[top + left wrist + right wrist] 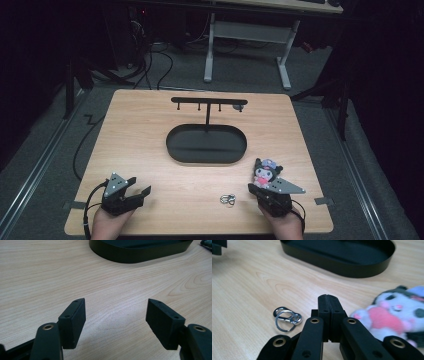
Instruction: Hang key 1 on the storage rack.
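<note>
High view: the left claw (142, 191) rests on the wooden bench (140, 130) at the near left corner, carried by a hand (106, 225) entering from 6 o'clock; its jaws stand apart and point toward 2 o'clock with nothing between them. The right claw (254, 187) rests at the near right, carried by the other hand (284, 225), jaws pressed together. A plush doll keychain (265, 173) lies touching it at its 12 o'clock. A metal key ring (228, 200) lies on the bench just beside the right claw, at its 9 o'clock. At bench centre sits a black oval tray (172, 145) with an upright post and a hook bar (209, 101) at its 12 o'clock edge. Beyond the bench: grey floor, cables, a white desk frame (250, 35), dark surroundings.

Left gripper view: jaws wide apart over bare wood; the tray wall (130, 255) is at 12 o'clock.

Right gripper view: the pads meet flush, gripping nothing. The key ring (286, 318) lies at 9 o'clock, apart from the jaws; the plush doll (392, 317) lies at 3 o'clock, against the claw's side; the tray (352, 267) is at 12 o'clock.
</note>
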### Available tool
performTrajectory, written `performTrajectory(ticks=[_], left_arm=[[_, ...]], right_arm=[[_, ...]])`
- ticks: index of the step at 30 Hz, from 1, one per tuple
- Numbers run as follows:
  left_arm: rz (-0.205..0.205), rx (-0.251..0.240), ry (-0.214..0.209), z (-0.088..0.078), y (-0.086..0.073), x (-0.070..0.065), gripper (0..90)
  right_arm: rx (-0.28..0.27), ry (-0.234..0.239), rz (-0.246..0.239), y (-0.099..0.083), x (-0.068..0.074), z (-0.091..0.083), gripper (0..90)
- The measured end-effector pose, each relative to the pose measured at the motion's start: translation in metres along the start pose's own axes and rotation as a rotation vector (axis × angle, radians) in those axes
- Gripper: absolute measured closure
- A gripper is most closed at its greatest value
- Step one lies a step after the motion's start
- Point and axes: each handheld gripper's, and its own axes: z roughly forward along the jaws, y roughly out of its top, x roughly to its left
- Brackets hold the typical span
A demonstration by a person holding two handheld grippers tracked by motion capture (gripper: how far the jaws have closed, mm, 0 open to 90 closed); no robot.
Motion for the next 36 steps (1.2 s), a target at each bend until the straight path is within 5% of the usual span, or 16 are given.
performTrajectory(ticks=[14, 36], left_arm=[[0.013, 0.014, -0.024, 0.004, -0.001, -0.004, 33.3], [0.022, 0.000, -0.077, 0.013, 0.007, -0.008, 32.3]], right_arm=[[0.084, -0.005, 0.011, -0.010, -0.008, 0.010, 90.0], [0.076, -0.079, 0.069, -0.020, -0.021, -0.005, 90.0]])
